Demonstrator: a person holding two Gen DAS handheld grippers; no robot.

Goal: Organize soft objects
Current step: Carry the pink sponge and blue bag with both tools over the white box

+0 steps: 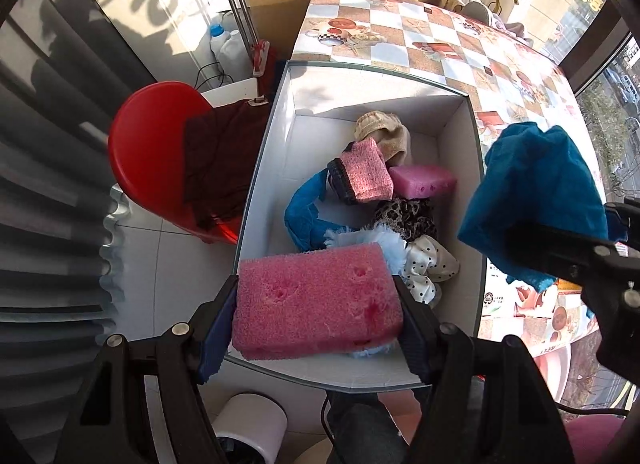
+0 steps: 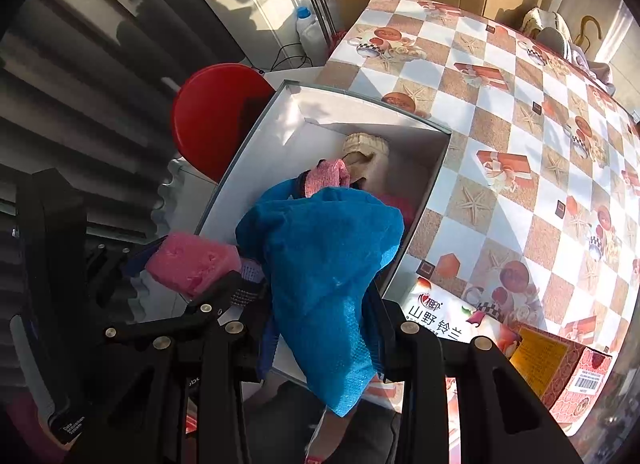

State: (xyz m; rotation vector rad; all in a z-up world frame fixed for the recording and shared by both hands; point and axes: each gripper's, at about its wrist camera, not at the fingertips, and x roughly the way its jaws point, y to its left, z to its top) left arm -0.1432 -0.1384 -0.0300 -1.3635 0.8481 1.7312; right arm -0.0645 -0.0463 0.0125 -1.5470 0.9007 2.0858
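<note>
Left gripper [image 1: 316, 300] grasps a pink sponge [image 1: 316, 300], right gripper [image 2: 324, 324] a blue cloth [image 2: 320, 264], both above the white box [image 1: 276, 136] for dropping in.

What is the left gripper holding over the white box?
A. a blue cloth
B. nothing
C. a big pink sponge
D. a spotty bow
C: in the left wrist view the left gripper has its pads pressed on both ends of the big pink sponge above the white box; the blue cloth hangs from the right gripper.
</note>
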